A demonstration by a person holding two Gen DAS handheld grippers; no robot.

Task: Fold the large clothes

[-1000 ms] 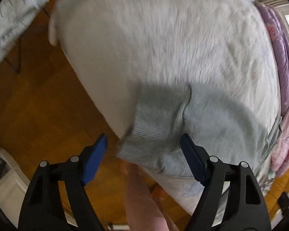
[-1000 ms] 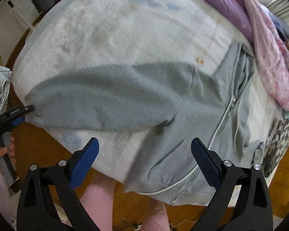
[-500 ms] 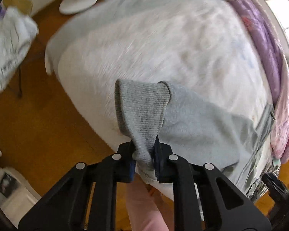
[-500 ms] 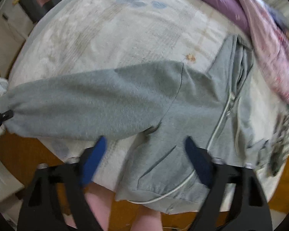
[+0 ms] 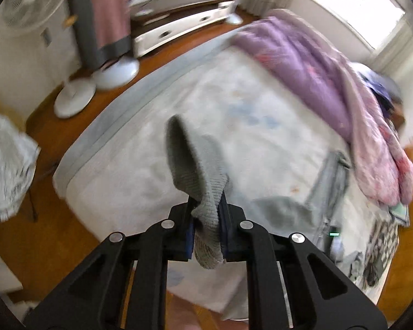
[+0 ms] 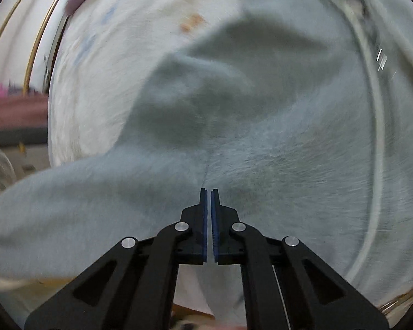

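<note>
A grey zip hoodie (image 5: 327, 181) lies on a white bed (image 5: 129, 170). My left gripper (image 5: 206, 200) is shut on the ribbed sleeve cuff (image 5: 190, 162), held high above the mattress, and the cuff stands up out of the jaws. In the right wrist view the hoodie (image 6: 275, 137) fills the frame, its sleeve (image 6: 82, 192) running off to the left and its white zipper (image 6: 377, 137) down the right side. My right gripper (image 6: 209, 191) is shut, tips down at the sleeve seam. Whether cloth is caught between the pads cannot be told.
A purple and pink quilt (image 5: 316, 63) is heaped along the bed's far right side. Two white fan bases (image 5: 74, 99) stand on the wooden floor at the left, near a white drawer unit (image 5: 179, 27). Pale laundry (image 5: 8, 165) hangs at the left edge.
My left gripper closed on the sleeve cuff and lifted it high above the bed. My right gripper went from wide open to shut and dropped close onto the hoodie, rolling as it came.
</note>
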